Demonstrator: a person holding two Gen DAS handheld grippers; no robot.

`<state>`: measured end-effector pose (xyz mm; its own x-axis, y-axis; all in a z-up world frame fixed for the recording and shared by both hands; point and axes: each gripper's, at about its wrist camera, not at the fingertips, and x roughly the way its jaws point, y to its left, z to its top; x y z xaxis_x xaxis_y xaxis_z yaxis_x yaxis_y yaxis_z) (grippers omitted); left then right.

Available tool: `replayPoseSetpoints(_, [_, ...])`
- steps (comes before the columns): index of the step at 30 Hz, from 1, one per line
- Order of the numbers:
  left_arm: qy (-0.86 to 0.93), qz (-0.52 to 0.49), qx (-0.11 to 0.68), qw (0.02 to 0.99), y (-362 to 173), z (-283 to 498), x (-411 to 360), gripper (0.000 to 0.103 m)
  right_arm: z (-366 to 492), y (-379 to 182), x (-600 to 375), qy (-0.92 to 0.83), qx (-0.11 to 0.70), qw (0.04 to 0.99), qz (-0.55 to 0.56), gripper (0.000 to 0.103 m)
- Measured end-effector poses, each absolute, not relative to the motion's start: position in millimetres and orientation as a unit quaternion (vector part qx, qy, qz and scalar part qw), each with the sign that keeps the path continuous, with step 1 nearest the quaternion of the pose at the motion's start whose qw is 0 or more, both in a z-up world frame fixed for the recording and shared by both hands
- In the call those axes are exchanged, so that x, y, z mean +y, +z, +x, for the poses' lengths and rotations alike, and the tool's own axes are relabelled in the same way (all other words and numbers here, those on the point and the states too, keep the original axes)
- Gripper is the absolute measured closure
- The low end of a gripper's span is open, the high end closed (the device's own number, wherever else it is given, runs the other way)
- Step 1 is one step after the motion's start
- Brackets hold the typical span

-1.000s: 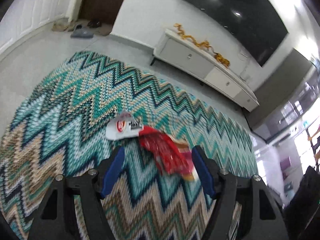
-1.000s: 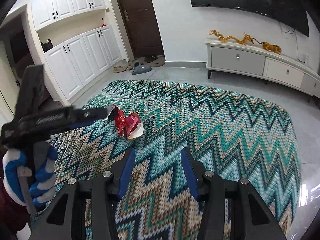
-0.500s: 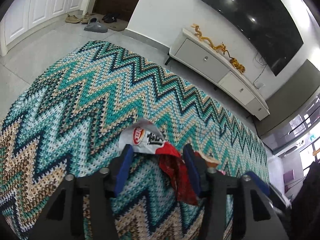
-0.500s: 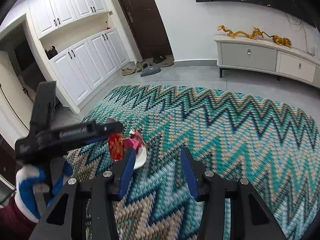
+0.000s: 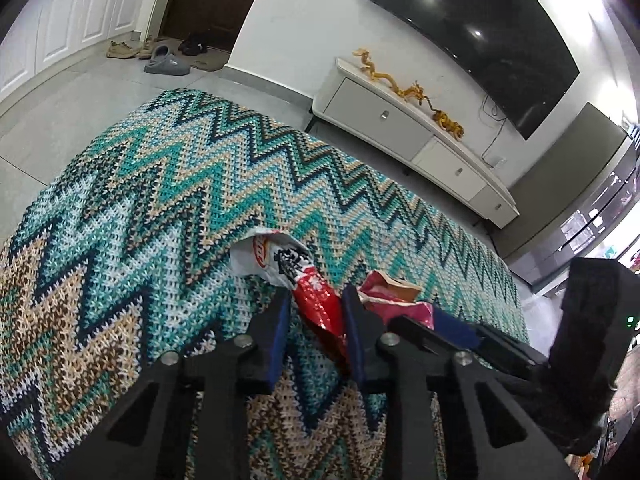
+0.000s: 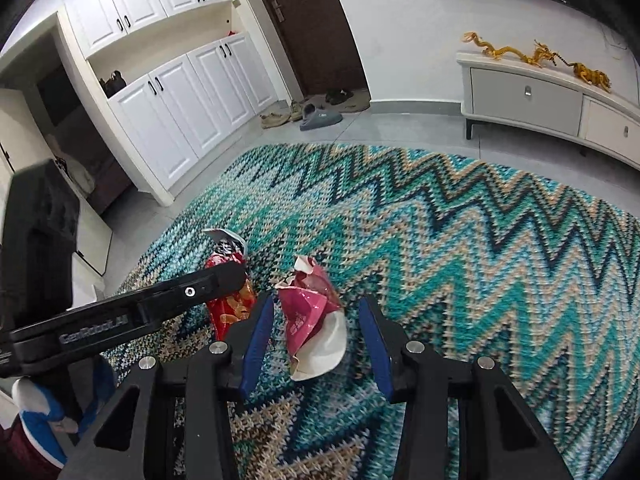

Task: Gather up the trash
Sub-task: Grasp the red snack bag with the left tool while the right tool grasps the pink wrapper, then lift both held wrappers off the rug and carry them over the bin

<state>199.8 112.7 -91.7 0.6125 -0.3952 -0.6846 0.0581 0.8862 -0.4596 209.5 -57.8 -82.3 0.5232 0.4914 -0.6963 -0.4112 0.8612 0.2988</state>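
Observation:
A red and white snack wrapper (image 5: 298, 276) lies on the zigzag rug (image 5: 160, 200). My left gripper (image 5: 314, 328) is closed around its red end; it also shows in the right wrist view (image 6: 230, 304). A crumpled pink and white wrapper (image 6: 314, 320) lies just right of it, also in the left wrist view (image 5: 392, 296). My right gripper (image 6: 316, 340) is open with its blue fingers on either side of the pink wrapper. The left gripper (image 6: 224, 280) reaches in from the left in the right wrist view.
A white TV cabinet (image 5: 416, 140) with gold dragon figures stands at the far wall under a black TV (image 5: 480, 36). Shoes (image 6: 312, 114) lie by the dark door. White cupboards (image 6: 180, 100) line the left wall. Grey tile floor surrounds the rug.
My left gripper has narrowed from wide open onto the red wrapper. My right gripper has moved forward and left until its open fingers straddle the pink wrapper.

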Motion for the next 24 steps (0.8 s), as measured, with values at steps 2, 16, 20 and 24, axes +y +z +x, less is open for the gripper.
replayPoseSetpoints(2, [-0.137, -0.202, 0.418, 0.875, -88, 197, 111, 0.083, 209, -85, -55, 0.261, 0.416, 0.870, 0.047, 0.076])
replayPoseSetpoints(16, [-0.189, -0.145, 0.382, 0.893, -41, 135, 78, 0.095, 134, -54, -95, 0.233, 0.367, 0.897, 0.084, 0.096])
replayPoseSetpoints(20, [-0.192, -0.115, 0.367, 0.903, -22, 108, 66, 0.095, 102, -37, -110, 0.222, 0.349, 0.906, 0.092, 0.096])
replayPoseSetpoints(24, [-0.201, -0.099, 0.353, 0.909, -7, 83, 60, 0.095, 68, -21, -118, 0.209, 0.333, 0.915, 0.089, 0.096])
